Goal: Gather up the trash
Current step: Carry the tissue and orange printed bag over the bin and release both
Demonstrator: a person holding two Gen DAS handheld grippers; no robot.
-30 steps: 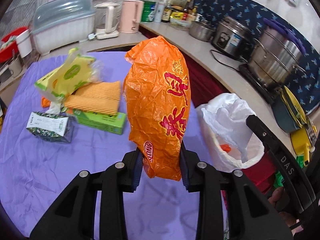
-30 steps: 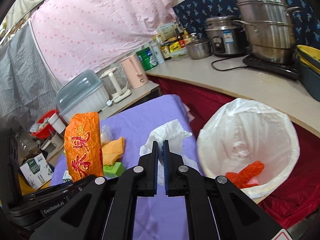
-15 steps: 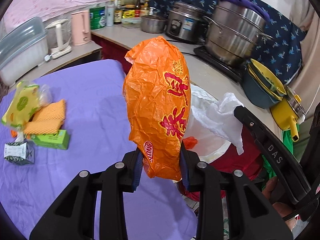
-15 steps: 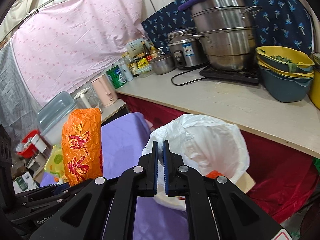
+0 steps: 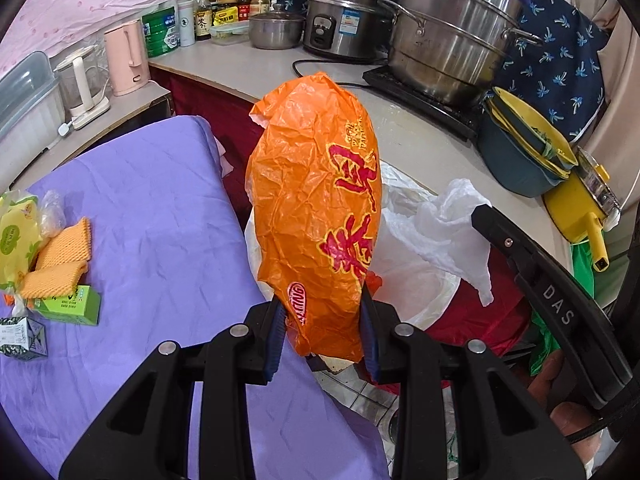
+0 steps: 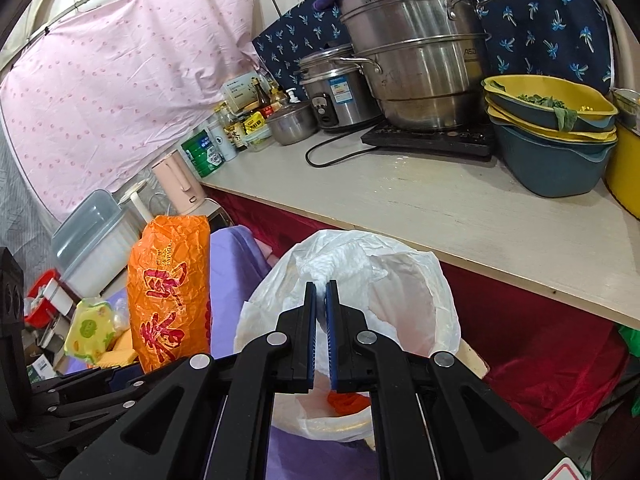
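2 tools clenched: left [image 5: 323, 328] on orange bag [image 5: 316, 216], right [image 6: 321, 292] on white liner [image 6: 400, 280]; purple cloth [image 5: 160, 220], cluttered counter [image 6: 400, 200].

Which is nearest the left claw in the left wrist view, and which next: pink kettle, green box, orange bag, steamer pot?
1. orange bag, gripped in the left claw.
2. green box, on the purple cloth to the left.
3. pink kettle, on the far-left counter, and steamer pot, on the far-right hob: both far back, too close to call.
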